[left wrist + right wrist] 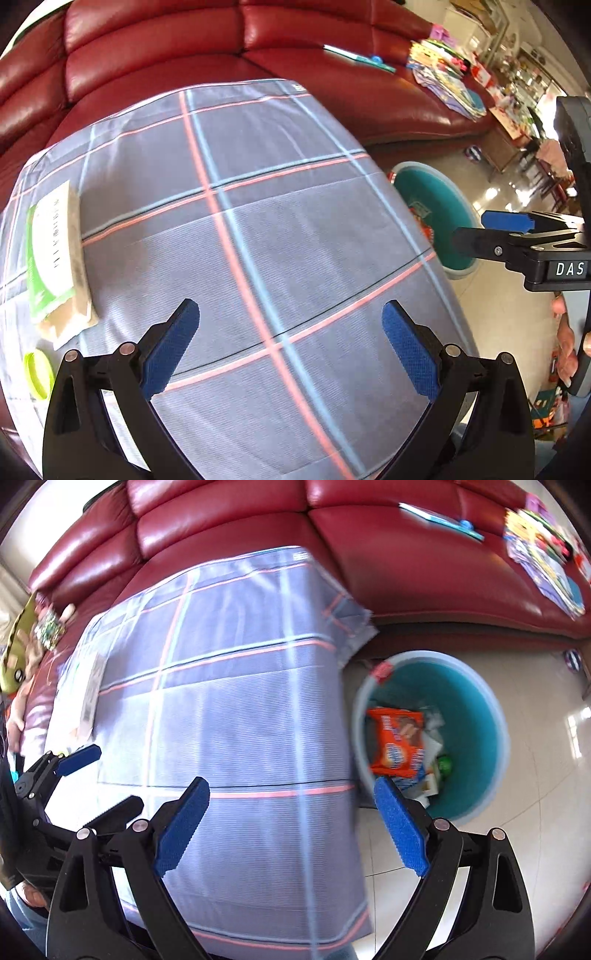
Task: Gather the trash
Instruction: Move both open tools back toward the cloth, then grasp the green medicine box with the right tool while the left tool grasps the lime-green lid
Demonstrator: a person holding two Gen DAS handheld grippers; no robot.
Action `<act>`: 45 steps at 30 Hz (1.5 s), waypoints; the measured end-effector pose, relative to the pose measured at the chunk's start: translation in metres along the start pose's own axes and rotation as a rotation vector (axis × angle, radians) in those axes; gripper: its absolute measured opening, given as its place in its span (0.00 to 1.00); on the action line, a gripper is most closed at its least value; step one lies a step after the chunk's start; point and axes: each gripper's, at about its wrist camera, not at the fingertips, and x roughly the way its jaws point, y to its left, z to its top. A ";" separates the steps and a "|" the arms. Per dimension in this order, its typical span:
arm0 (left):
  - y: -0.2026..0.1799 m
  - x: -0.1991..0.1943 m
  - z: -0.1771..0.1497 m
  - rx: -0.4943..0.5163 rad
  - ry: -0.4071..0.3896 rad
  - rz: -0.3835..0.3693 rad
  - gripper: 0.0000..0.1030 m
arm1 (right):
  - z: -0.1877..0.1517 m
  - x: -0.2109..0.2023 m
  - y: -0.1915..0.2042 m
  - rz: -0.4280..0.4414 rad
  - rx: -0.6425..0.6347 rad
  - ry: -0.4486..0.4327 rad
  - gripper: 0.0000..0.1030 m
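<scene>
1. Our left gripper [290, 345] has its jaws spread wide with nothing between them, angled down over the plaid cloth [240, 221].
2. Our right gripper [291, 825] is likewise wide apart and empty, tilted down over the cloth's edge nearest the bin.
3. The teal bin [476, 716] stands on the floor just beside the cloth; inside lie an orange snack wrapper [397, 742], white scraps and something green.
4. A green-and-white packet [55, 251] and a yellow-green ring [37, 373] lie on the cloth's left part.
5. A red sofa [184, 44] is behind.
</scene>
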 end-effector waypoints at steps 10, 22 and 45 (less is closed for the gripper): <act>0.134 -0.048 -0.062 -0.203 -0.054 0.118 0.96 | 0.013 0.034 0.141 0.050 -0.199 0.063 0.84; 0.238 -0.063 -0.106 -0.351 -0.054 0.143 0.96 | 0.035 0.088 0.278 0.075 -0.383 0.132 0.84; 0.265 -0.057 -0.110 -0.327 -0.047 0.096 0.96 | 0.055 0.125 0.335 0.035 -0.460 0.098 0.71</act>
